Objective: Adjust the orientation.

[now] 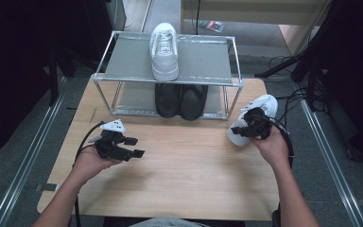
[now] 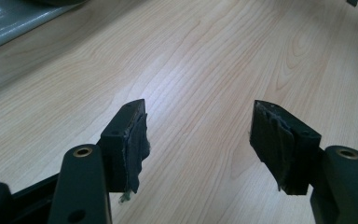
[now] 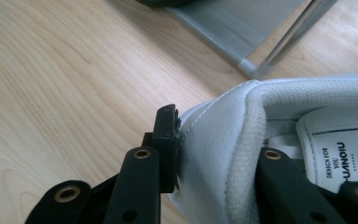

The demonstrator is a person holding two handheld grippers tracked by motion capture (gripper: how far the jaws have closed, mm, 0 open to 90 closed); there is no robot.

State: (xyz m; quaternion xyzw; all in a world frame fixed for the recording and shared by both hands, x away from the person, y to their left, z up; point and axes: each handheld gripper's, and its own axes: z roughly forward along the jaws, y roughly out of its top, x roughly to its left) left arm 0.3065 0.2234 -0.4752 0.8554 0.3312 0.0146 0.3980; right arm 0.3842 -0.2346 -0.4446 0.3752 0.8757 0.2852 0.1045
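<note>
A: Right fingers (image 3: pixel 214 154) clamped on the white shoe (image 3: pixel 284 140): one pad outside the padded heel wall, the other inside the opening. Left fingers (image 2: pixel 200 144) spread wide, nothing between them, only bare desk (image 2: pixel 191 56) beneath

B: Where does the shoe sit?

A: At the desk's right edge, beside the rack (image 1: pixel 234 61), heel toward the person. Whether the sole is touching wood, can't tell

B: Handling?

A: Probably light. The collar is soft foam and stitched leather-like skin, so it dents under the pads; the smooth outside may slip. The side wall near the heel is a fair hold, but the toe will likely droop

B: Surroundings?

A: Its mate (image 1: pixel 164 45) lies on the top shelf, a black pair (image 1: pixel 179 99) below
</note>
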